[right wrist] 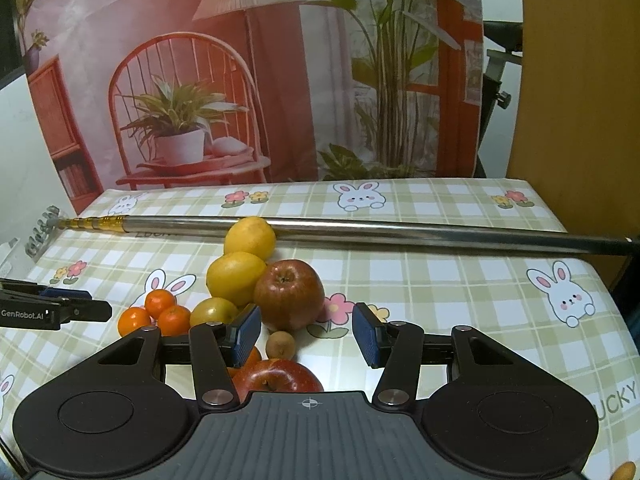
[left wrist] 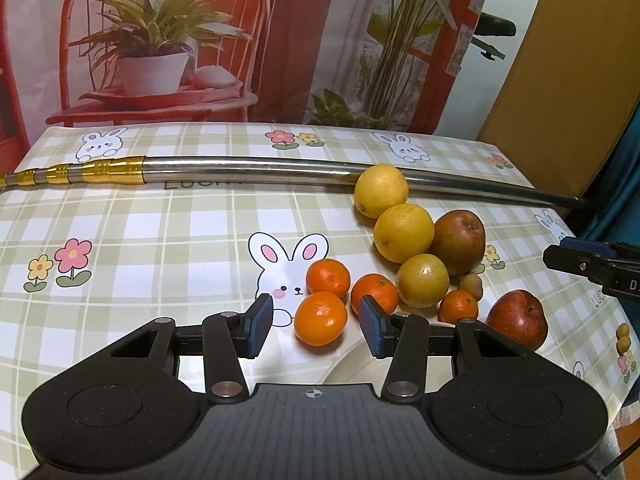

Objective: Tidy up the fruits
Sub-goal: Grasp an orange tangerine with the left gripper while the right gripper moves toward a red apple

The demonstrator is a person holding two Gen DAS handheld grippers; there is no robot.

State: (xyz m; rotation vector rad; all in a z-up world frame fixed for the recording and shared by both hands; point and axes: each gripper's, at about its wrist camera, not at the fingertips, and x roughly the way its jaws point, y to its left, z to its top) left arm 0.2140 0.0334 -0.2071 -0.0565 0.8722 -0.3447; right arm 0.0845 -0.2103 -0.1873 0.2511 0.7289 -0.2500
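Left tongs (left wrist: 316,330): spread, pinching nothing, hanging just above a tangerine (left wrist: 320,319).
Right tongs (right wrist: 306,334): spread, empty, over a small brown fruit (right wrist: 281,345) and a red apple (right wrist: 276,376).
Fruits: loose on the counter (left wrist: 160,240), clustered; lemons (left wrist: 403,233), tangerines, apples touching.
Containers: none visible.
Metal pole (left wrist: 260,166): lying across the counter behind the fruits.

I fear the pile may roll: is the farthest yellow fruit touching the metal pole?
Touching. In the right wrist view the farthest yellow fruit sits against the metal pole, overlapping it with no tablecloth visible between them.
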